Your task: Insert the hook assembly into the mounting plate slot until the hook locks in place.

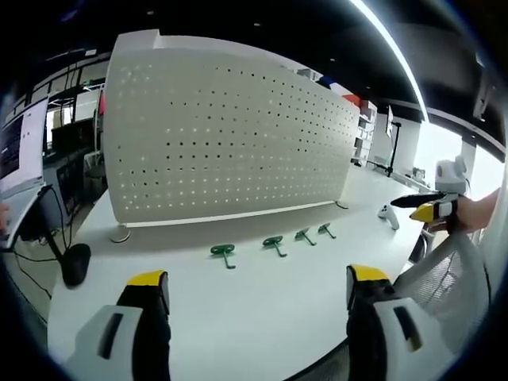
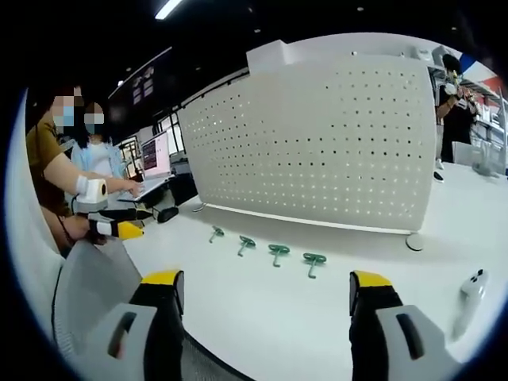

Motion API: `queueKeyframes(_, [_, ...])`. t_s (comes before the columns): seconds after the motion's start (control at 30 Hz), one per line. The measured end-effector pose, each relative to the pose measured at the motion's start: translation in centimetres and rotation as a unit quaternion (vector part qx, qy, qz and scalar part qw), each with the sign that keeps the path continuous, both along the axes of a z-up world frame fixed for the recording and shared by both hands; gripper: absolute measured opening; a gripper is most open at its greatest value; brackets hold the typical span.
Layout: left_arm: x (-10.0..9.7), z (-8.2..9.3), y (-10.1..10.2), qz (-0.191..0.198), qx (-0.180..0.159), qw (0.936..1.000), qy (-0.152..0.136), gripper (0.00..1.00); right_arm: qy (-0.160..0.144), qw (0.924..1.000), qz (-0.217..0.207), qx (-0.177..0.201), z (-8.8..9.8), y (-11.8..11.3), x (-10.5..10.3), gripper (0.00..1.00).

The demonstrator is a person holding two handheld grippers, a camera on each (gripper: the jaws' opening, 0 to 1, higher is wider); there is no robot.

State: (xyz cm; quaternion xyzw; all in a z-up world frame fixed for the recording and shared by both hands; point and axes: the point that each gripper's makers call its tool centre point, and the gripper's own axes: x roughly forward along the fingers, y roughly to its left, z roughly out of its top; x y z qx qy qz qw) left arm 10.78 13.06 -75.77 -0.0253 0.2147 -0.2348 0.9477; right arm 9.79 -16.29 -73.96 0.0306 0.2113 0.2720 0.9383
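- Both tongs stand near the camera with their jaws wide apart and nothing between them: the left gripper in the left gripper view, the right gripper in the right gripper view.
- Four green hooks lie in a row on the white table, just in front of the pegboard. In the left gripper view they are the near left hook, the second hook, the third hook and the far right hook.
- None of the hooks is touched, so I judge the task is at its first step, the approach; no hook is yet in a slot of the board.
- The next move calls for one gripper to go forward and down over one hook and close on its stem, then lift it toward the holes of the board.
- Open room is good: the table between the grippers and the hooks is bare.
- At the near edge of the table a grey mesh chair back stands close to the grippers.
- A small white device lies on the table at the right, well apart from the hooks.
- The board stands upright on small round feet and closes off the far side.
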Motion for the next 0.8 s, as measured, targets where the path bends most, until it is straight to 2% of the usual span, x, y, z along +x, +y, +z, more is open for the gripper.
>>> queueKeyframes(0.8, [-0.06,0.0,-0.13,-0.005,0.005,1.0,0.0,0.94,0.004,1.0,0.0,0.0,-0.39,-0.14,-0.3,0.83])
